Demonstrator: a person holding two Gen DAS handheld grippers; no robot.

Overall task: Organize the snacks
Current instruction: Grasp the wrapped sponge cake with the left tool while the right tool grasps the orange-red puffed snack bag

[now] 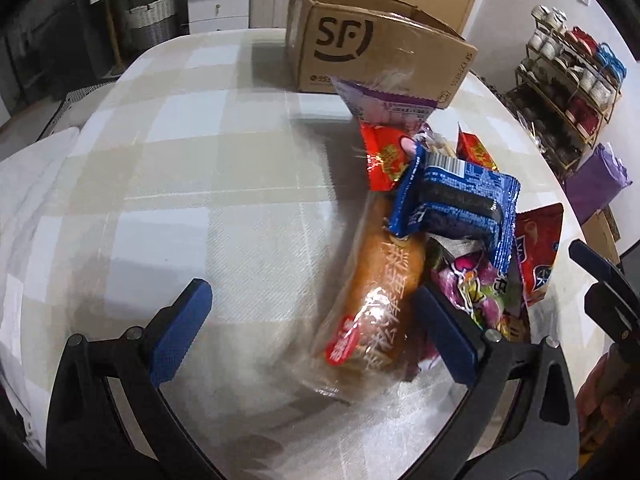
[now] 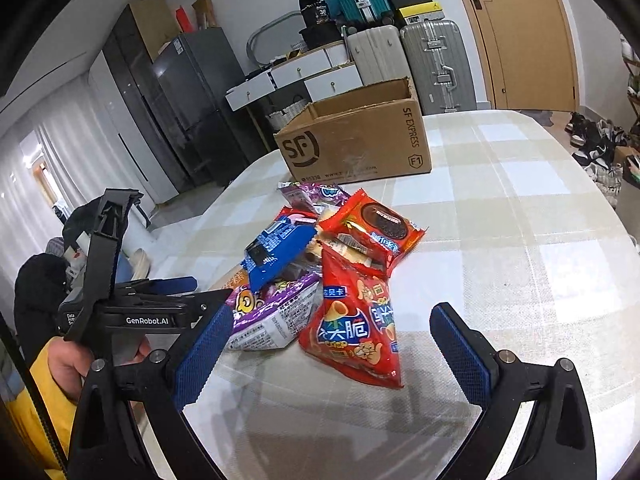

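A pile of snack packs lies on the checked tablecloth (image 1: 192, 168). My left gripper (image 1: 316, 320) is open low over the pile's near edge. A bread pack (image 1: 372, 300) lies between its pads, close to the right pad (image 1: 444, 332). Behind it are a blue pack (image 1: 460, 200) and a red pack (image 1: 384, 156). My right gripper (image 2: 332, 344) is open, with a red chips bag (image 2: 356, 328) in front of the gap between its fingers. A red cookie pack (image 2: 376, 228), the blue pack (image 2: 276, 252) and a purple pack (image 2: 268, 320) lie beyond. The left gripper (image 2: 208, 288) reaches in from the left.
An open cardboard box (image 2: 360, 140) marked SF stands at the table's far side, just behind the pile (image 1: 372, 44). A hand in a yellow sleeve (image 2: 64, 368) holds the left gripper. A shoe rack (image 1: 568, 92) stands off the table. Suitcases (image 2: 436, 64) line the far wall.
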